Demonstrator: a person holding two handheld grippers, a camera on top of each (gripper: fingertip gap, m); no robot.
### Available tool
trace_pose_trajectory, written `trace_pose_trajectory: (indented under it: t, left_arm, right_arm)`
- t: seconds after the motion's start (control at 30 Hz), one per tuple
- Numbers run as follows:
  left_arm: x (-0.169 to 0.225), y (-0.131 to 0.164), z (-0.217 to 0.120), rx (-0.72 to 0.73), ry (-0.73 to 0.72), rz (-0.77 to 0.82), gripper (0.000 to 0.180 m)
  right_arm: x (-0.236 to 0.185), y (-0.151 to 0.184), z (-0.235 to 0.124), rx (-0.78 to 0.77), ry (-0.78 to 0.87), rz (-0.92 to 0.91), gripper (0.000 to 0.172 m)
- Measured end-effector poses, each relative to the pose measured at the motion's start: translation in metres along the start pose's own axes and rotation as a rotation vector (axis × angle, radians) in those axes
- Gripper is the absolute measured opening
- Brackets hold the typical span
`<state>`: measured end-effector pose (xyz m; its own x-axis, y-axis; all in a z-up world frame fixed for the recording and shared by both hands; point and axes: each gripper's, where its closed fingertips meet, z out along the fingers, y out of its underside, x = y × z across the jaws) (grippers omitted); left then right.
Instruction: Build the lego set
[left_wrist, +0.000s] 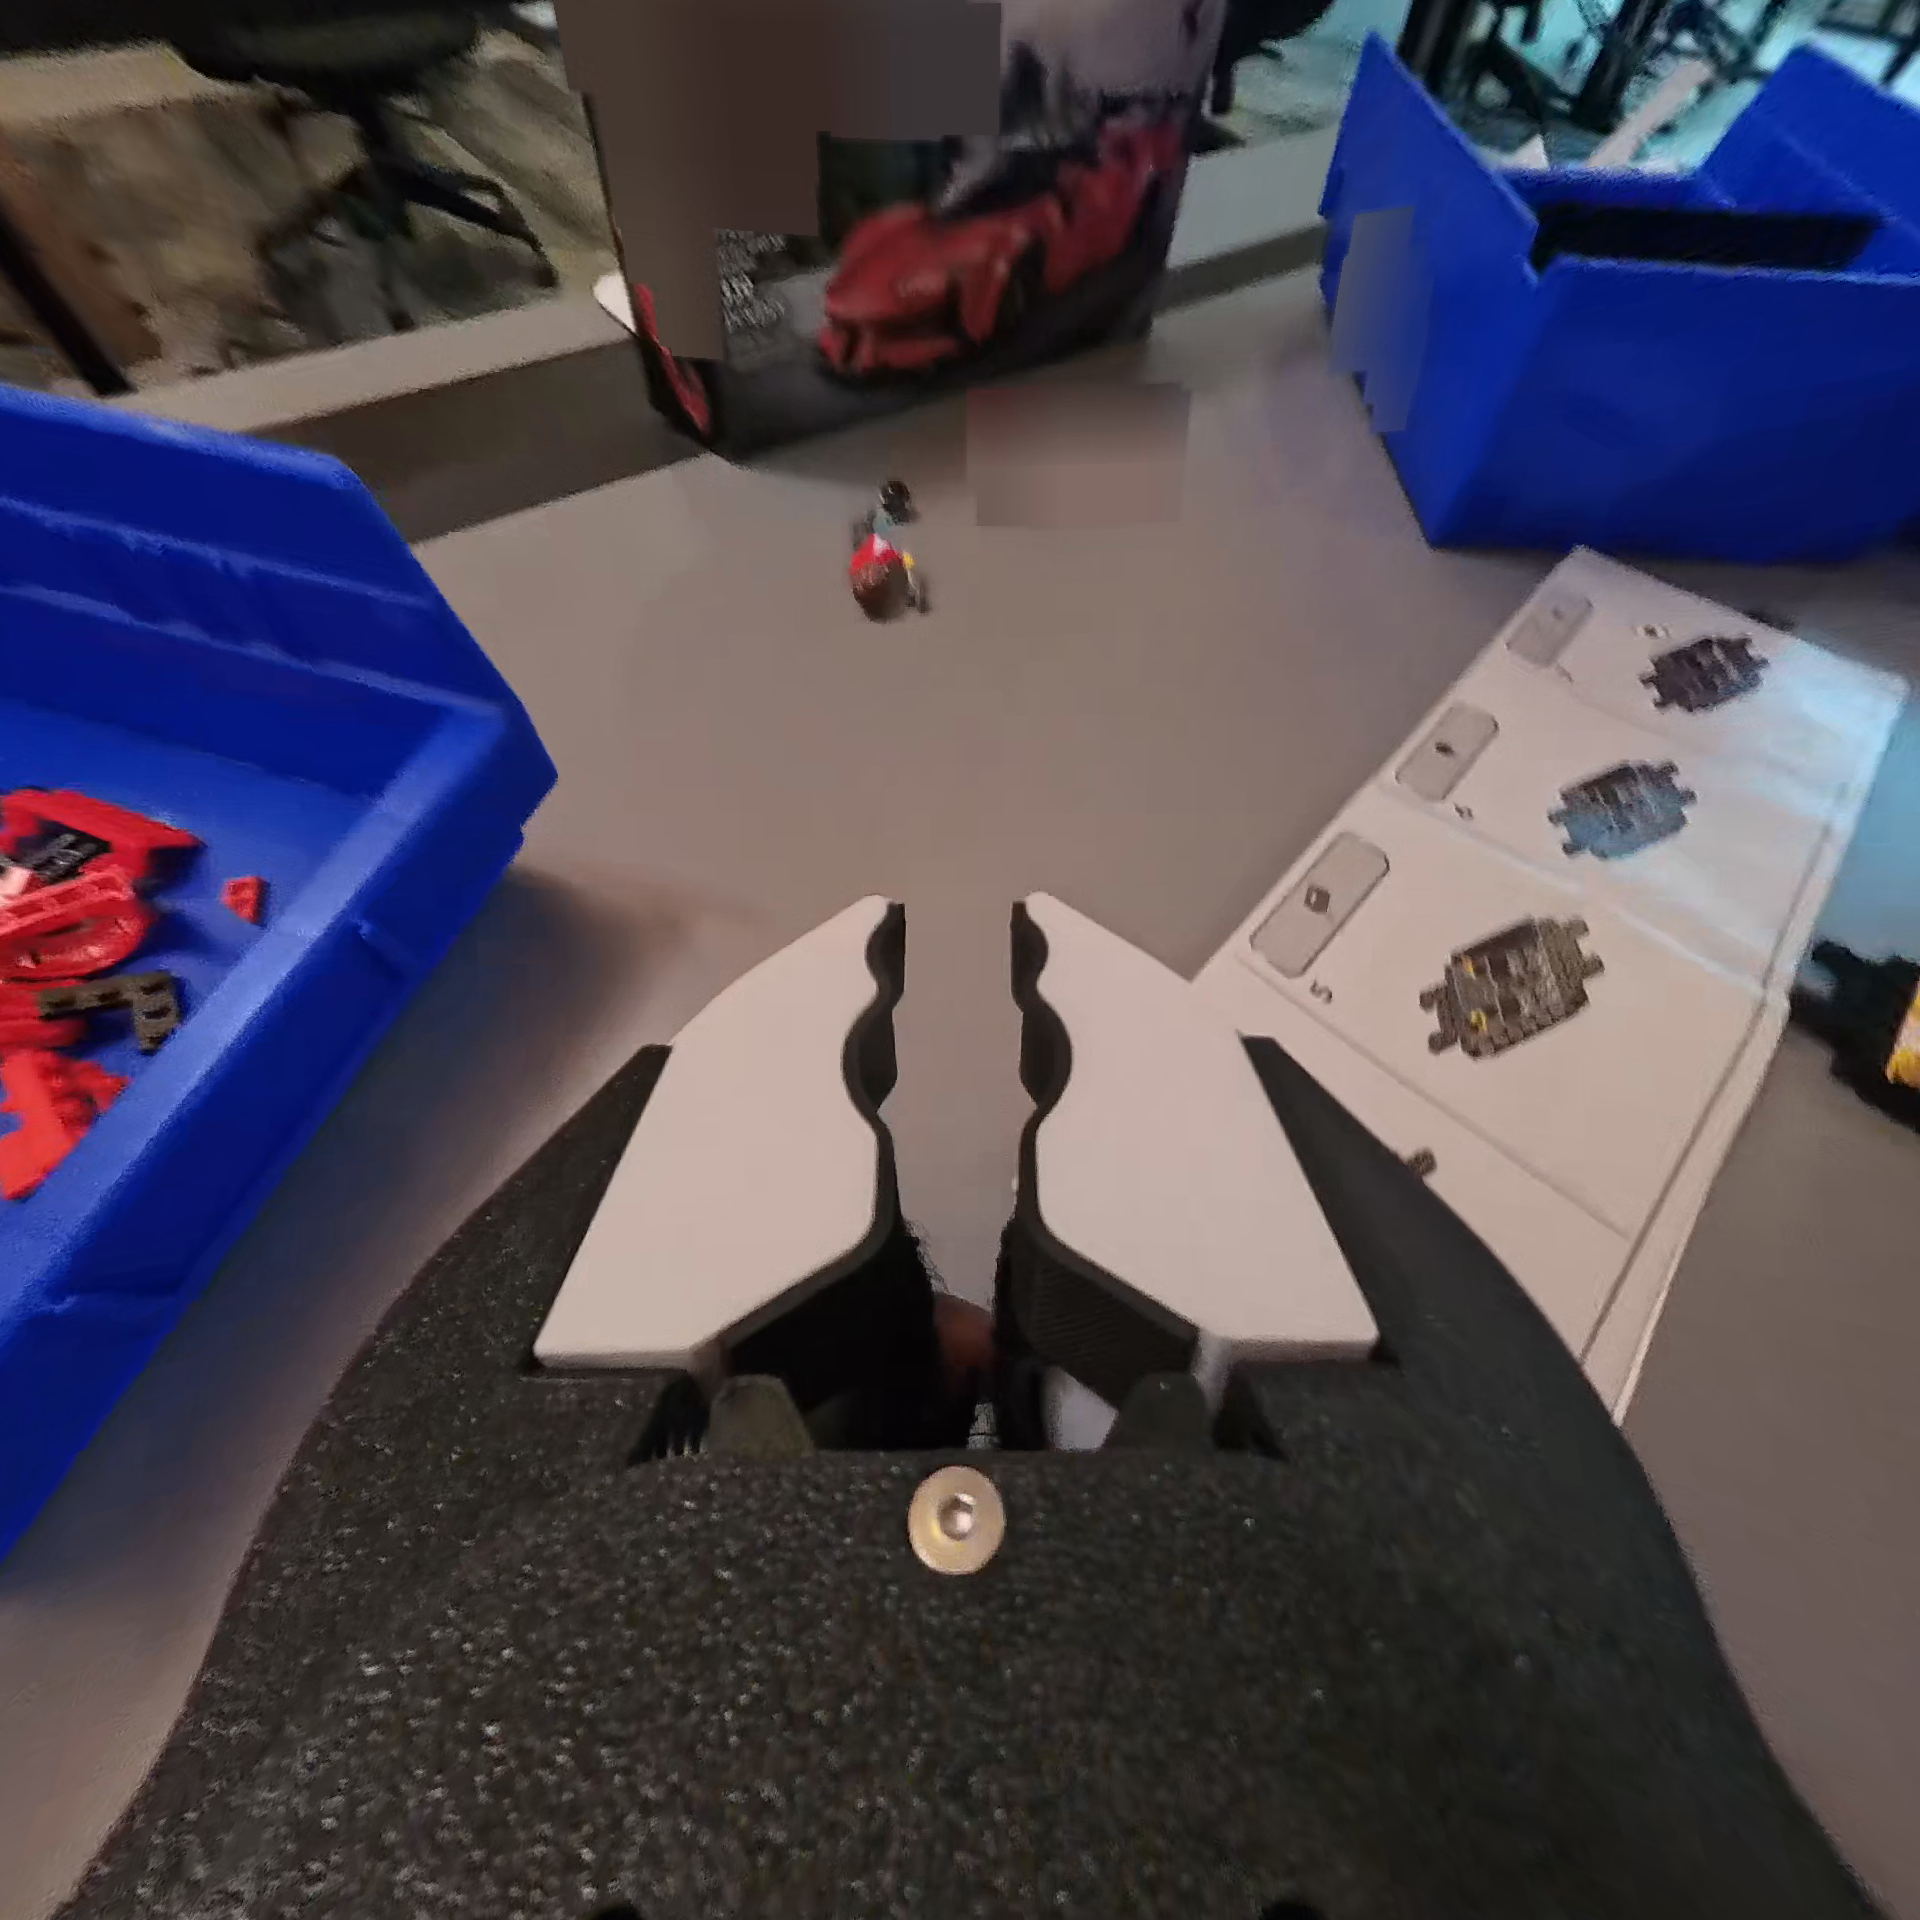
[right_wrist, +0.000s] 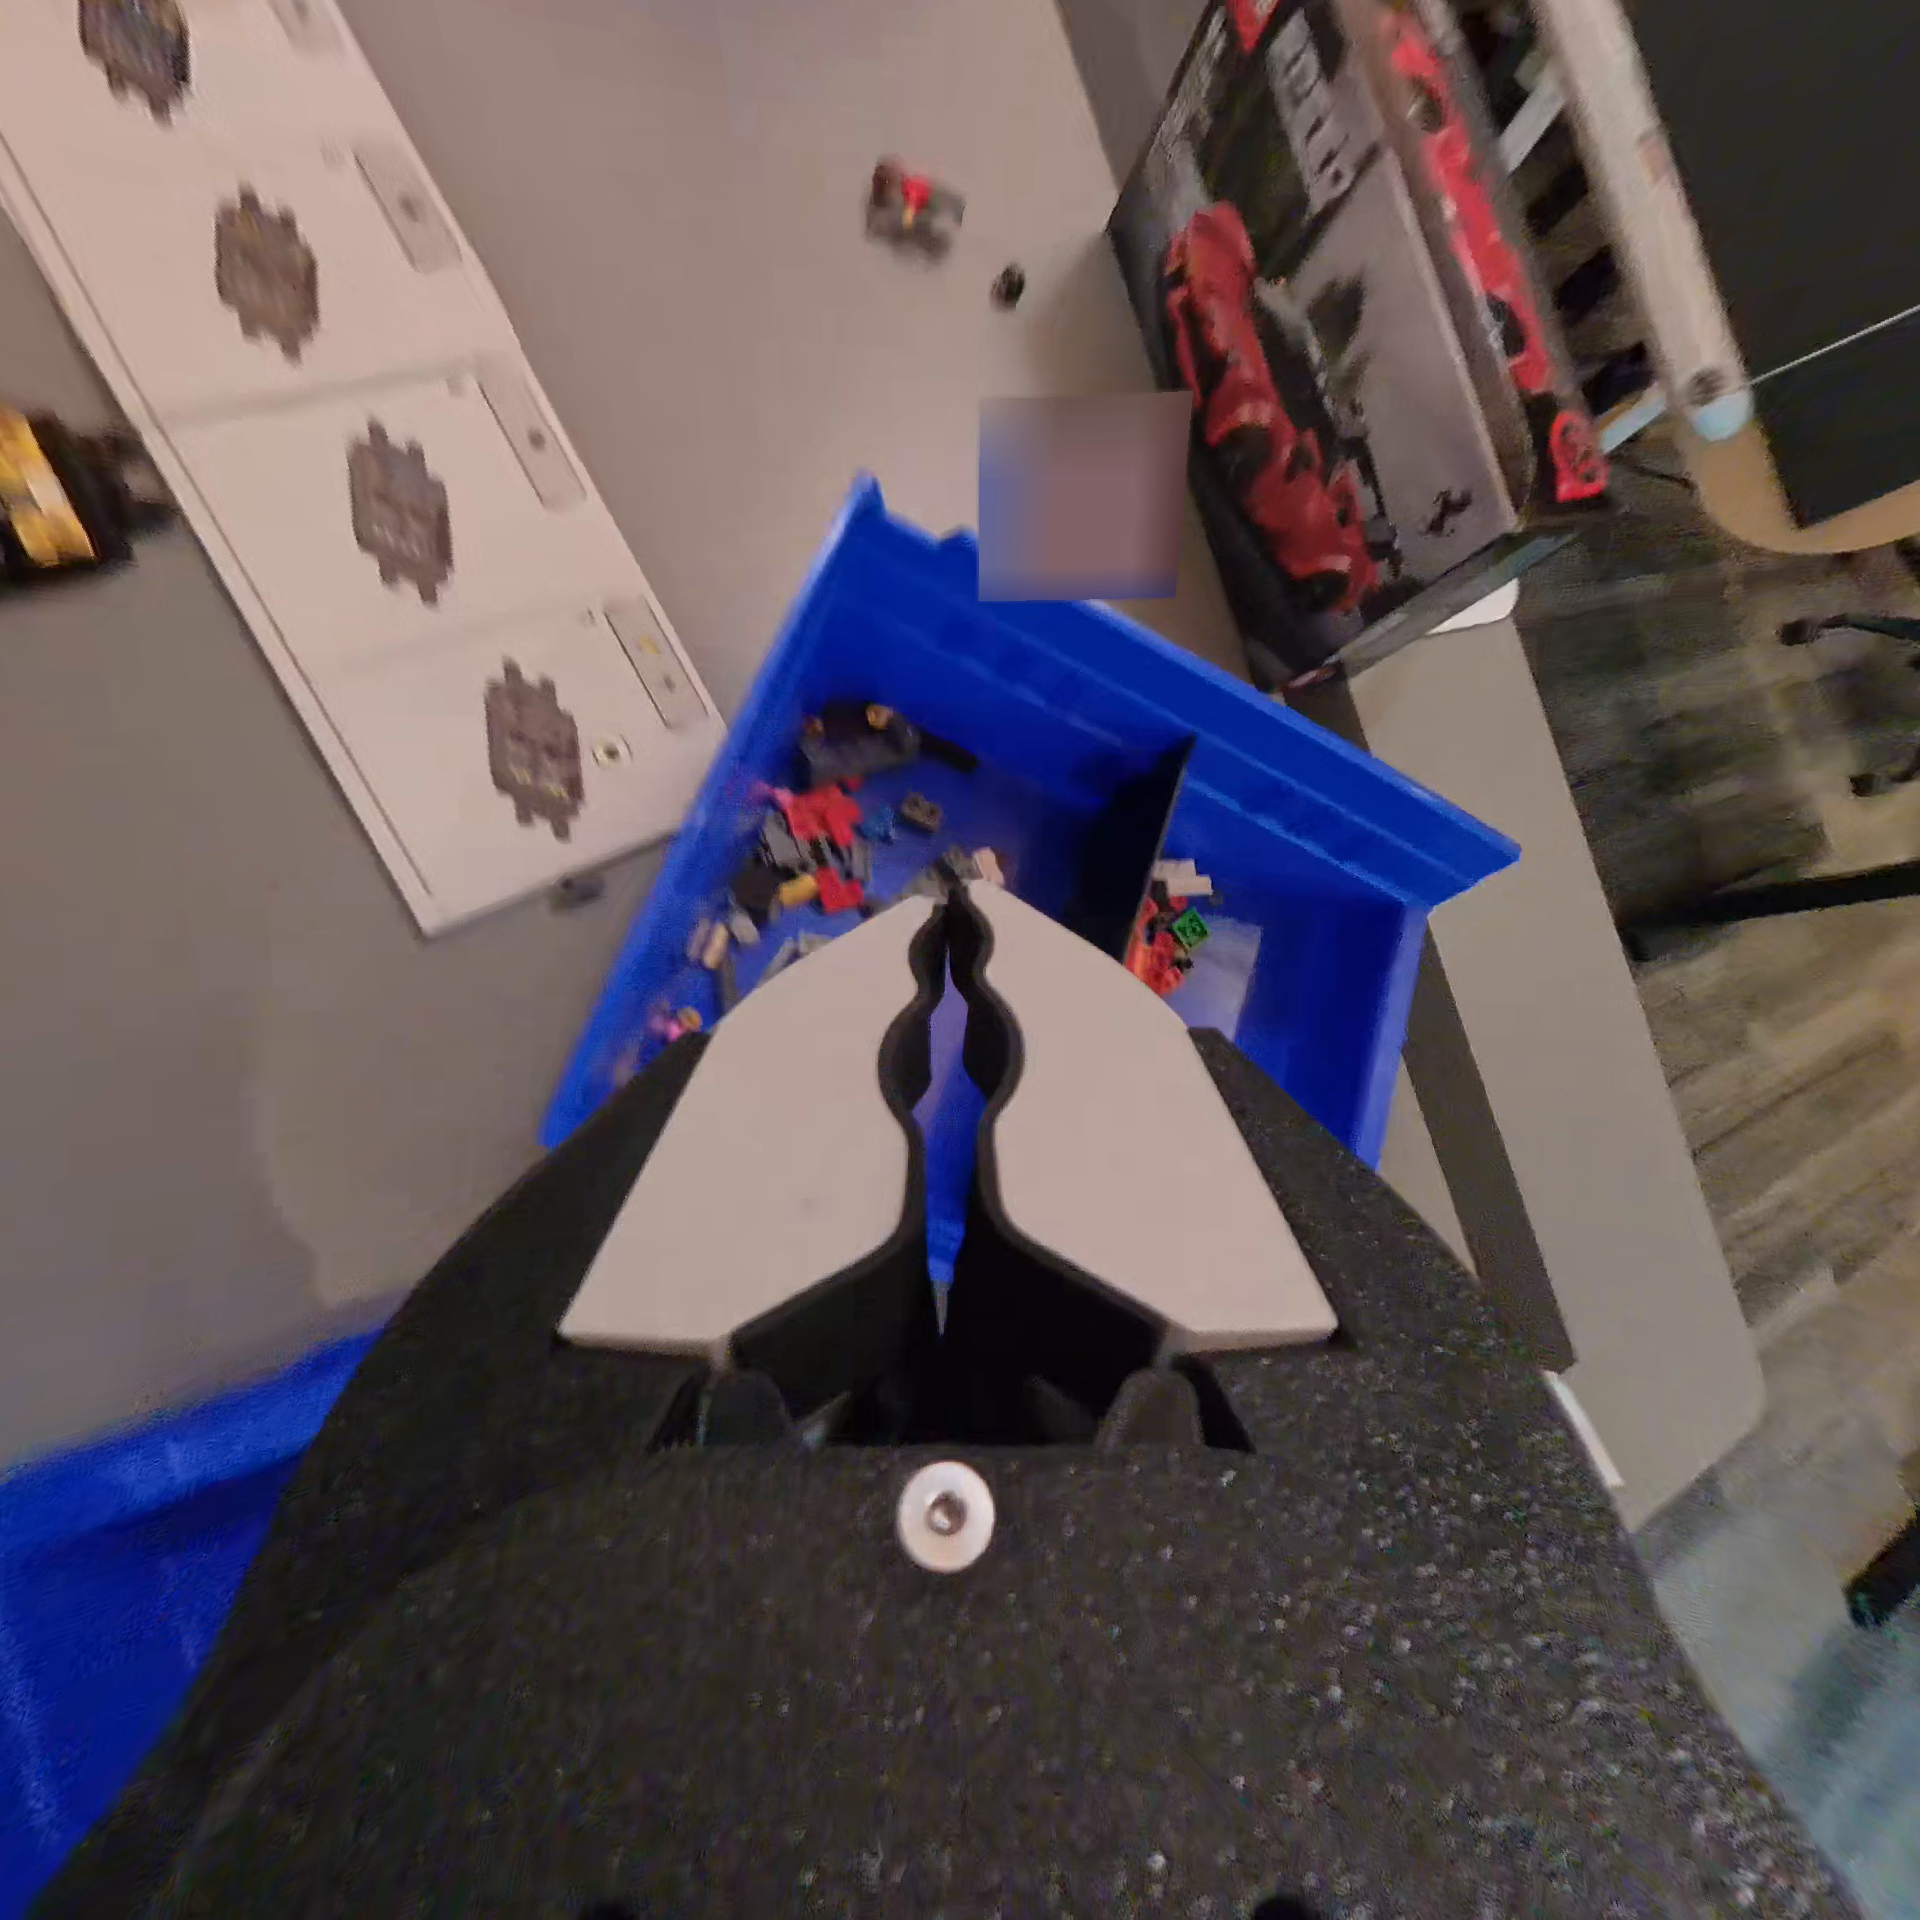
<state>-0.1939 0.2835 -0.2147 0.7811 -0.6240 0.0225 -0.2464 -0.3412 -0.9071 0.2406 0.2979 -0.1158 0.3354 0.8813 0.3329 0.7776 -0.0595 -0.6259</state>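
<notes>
My left gripper (left_wrist: 958, 914) is open and empty, hovering over bare grey table (left_wrist: 727, 727). A small red and black brick assembly (left_wrist: 883, 566) lies on the table well ahead of it. My right gripper (right_wrist: 951, 906) is shut, its tips over a blue bin (right_wrist: 1299, 790) that a black divider (right_wrist: 1153, 831) splits in two. Several small loose bricks (right_wrist: 821, 831) in red, grey, black and yellow lie in the bin. A grey brick (right_wrist: 942, 864) lies right at the tips; I cannot tell whether it is pinched.
A blue bin (left_wrist: 312, 582) with red bricks (left_wrist: 73, 894) stands left of my left gripper, and another blue bin (left_wrist: 1662, 395) stands at the far right. A printed instruction sheet (left_wrist: 1558, 935) lies to the right. A toy box picturing a red car (left_wrist: 914, 260) stands behind. The table edge (right_wrist: 1507, 987) runs beside the divided bin. The tips of one gripper are about 45 centimetres away from the tips of the other. About 35 centimetres separates my left fingertips from the red car (left_wrist: 914, 260). My right wrist view (right_wrist: 1230, 288) looks at it from another angle.
</notes>
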Motion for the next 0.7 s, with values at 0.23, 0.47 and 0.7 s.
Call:
trace_pose_trajectory:
  t: [0.23,0.47,0.7]
  left_arm:
    - [0.000,-0.012,0.005,-0.032,-0.140,0.042,0.018]
    - [-0.003,-0.013,0.014,-0.058,-0.186,0.074,0.018]
    - [-0.007,-0.013,0.020,-0.057,-0.205,0.106,0.018]
  right_arm:
    - [0.008,0.041,0.037,-0.153,-0.276,-0.140,0.018]
    - [-0.004,0.090,0.066,-0.381,-0.432,-0.242,0.003]
    - [-0.015,0.102,0.096,-0.489,-0.396,-0.221,0.012]
